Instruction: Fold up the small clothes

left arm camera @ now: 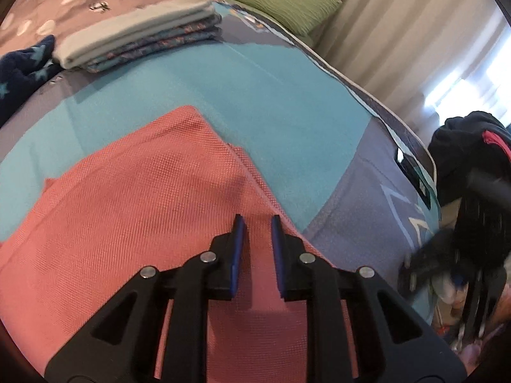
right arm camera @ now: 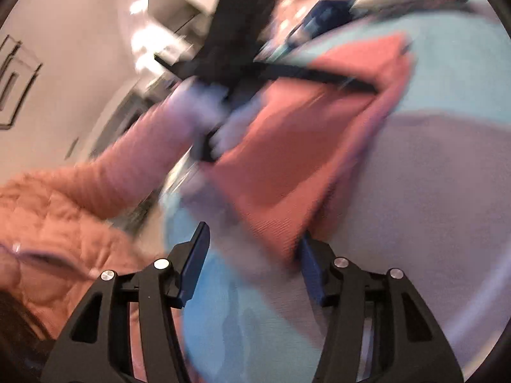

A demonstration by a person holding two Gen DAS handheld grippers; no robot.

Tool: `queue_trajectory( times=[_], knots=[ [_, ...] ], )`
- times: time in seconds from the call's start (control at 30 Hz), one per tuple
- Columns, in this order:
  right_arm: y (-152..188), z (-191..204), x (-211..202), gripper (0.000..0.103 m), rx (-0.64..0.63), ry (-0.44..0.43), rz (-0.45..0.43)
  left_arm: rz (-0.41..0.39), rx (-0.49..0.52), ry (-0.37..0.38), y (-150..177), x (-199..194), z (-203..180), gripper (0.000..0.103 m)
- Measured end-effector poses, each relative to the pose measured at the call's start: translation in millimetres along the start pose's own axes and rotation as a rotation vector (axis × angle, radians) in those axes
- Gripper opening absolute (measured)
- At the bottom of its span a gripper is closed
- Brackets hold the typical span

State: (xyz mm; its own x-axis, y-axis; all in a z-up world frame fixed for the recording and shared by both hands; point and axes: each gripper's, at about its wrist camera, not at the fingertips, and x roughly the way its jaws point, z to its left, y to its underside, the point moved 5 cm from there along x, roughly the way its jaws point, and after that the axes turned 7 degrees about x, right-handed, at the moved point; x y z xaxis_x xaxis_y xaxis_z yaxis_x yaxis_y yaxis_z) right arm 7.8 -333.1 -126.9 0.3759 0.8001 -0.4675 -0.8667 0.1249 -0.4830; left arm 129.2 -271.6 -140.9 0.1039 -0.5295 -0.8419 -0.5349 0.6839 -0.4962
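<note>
Left wrist view: a navy garment (left arm camera: 22, 70) is lying far left, a folded stack (left arm camera: 140, 36) beside it, and the pink cloth (left arm camera: 127, 198) is spreading over the blue cover (left arm camera: 271, 102). The left gripper (left arm camera: 257, 223) is pinching a ridge of pink cloth. The right gripper (right arm camera: 252, 239) (blurred) is standing with fingers apart at the cloth's corner, gripping nothing.

Bright window glare; right-wrist motion blur.
</note>
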Motion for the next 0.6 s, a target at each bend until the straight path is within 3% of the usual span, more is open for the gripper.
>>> queue_trajectory(
  times=[0.07, 0.13, 0.2, 0.3, 0.4, 0.5, 0.53, 0.57, 0.6],
  knots=[
    [-24.4, -22.0, -24.6, 0.056, 0.111, -0.005, -0.123, -0.033, 0.048, 0.015, 5.4, -14.4, -17.8, 0.023],
    [-45.8, -46.4, -35.0, 0.056, 0.203, 0.112, -0.192, -0.048, 0.11, 0.027, 13.8, -28.3, -38.2, 0.027],
    [-64.7, -57.4, -25.7, 0.056, 0.246, 0.152, -0.184, -0.055, 0.18, 0.051, 28.6, -43.1, -64.6, 0.032],
    [-86.9, -61.5, 1.6, 0.056, 0.279, 0.145, -0.144, -0.016, 0.246, 0.083, 51.7, -45.6, -95.1, 0.039],
    [-111.5, -68.5, 42.9, 0.056, 0.298, 0.186, -0.071, 0.032, 0.296, 0.07, 71.3, -33.6, -114.5, 0.045],
    [-127.9, -83.3, 47.2, 0.054, 0.336, 0.179, -0.077, 0.039, 0.309, 0.053, 83.1, -20.9, -121.9, 0.044],
    [-133.4, -83.1, 52.5, 0.049, 0.334, 0.175, -0.079, 0.033, 0.306, 0.058, 83.6, -19.4, -122.1, 0.044],
    [-136.5, -84.4, 58.3, 0.01, 0.336, 0.179, -0.071, 0.027, 0.298, 0.068, 83.8, -19.4, -121.2, 0.043],
    [-137.6, -87.0, 60.7, 0.007, 0.349, 0.207, -0.076, 0.023, 0.285, 0.081, 83.8, -18.9, -119.2, 0.039]
  ],
)
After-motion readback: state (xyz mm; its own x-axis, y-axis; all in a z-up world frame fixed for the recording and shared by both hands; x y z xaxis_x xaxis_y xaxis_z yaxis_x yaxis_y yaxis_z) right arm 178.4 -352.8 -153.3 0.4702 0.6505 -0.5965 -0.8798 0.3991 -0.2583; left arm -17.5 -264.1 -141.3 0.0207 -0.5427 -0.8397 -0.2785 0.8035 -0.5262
